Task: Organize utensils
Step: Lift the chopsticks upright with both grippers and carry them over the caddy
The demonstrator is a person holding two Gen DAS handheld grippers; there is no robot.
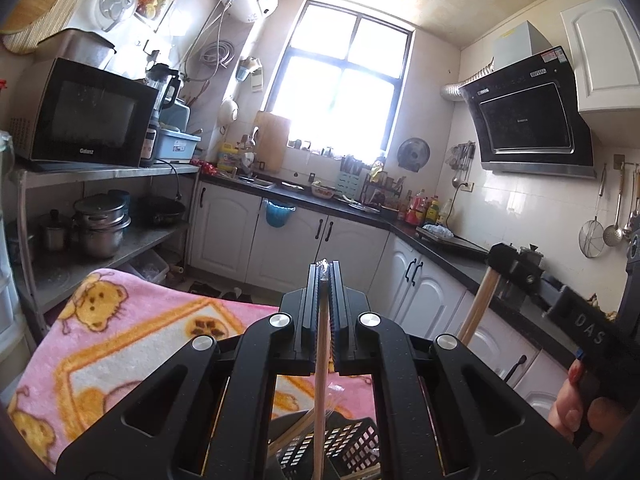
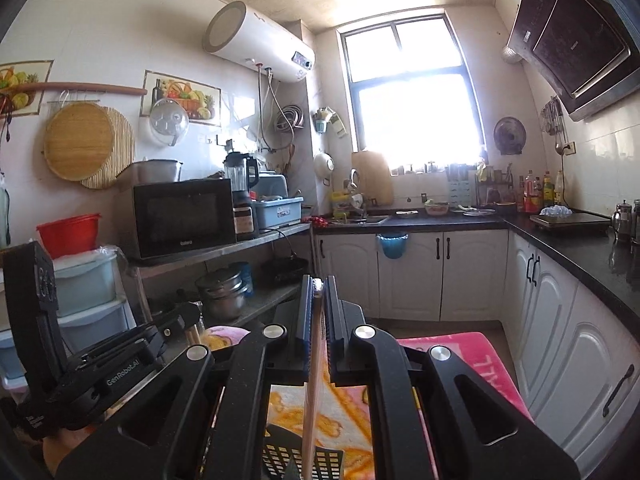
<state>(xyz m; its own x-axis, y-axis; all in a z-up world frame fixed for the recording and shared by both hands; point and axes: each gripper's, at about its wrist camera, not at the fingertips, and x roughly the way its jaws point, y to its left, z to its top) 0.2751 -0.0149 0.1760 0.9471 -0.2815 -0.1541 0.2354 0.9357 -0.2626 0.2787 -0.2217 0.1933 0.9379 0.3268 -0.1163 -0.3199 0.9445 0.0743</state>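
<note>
My left gripper (image 1: pixel 325 270) is pinching a pair of wooden chopsticks (image 1: pixel 321 360) in a clear wrapper, my fingers (image 1: pixel 313 300) pressing together on it near its upper end. The wrapper's crinkled tip is poking out just above the fingertips, and the sticks are hanging down between the black arms toward the black perforated basket (image 1: pixel 344 446) below. More chopsticks are lying slanted in that basket, its rim showing at the bottom of the left wrist view.

My right gripper (image 2: pixel 318 286) is likewise clamping a second pair of chopsticks (image 2: pixel 312 392), my fingers (image 2: pixel 307 312) squeezing the top while the shaft is dropping straight down over a corner of the basket (image 2: pixel 298 460). In the left wrist view this gripper (image 1: pixel 500 256) is showing at the right, with its sticks slanting down out of it, and my right hand (image 1: pixel 576 404) is gripping its handle.

The basket is sitting on a pink blanket (image 1: pixel 132 320) with yellow cartoon animals, covering the tabletop. Beyond it, white cabinets (image 1: pixel 352 240) are running under a dark counter (image 1: pixel 440 240) along two walls. A bright window (image 1: pixel 344 92) is glaring at the far end, a microwave (image 1: pixel 88 116) is standing on a metal shelf at the left with pots (image 1: pixel 100 220) beneath, and a black range hood (image 1: pixel 532 124) is hanging at the right.
</note>
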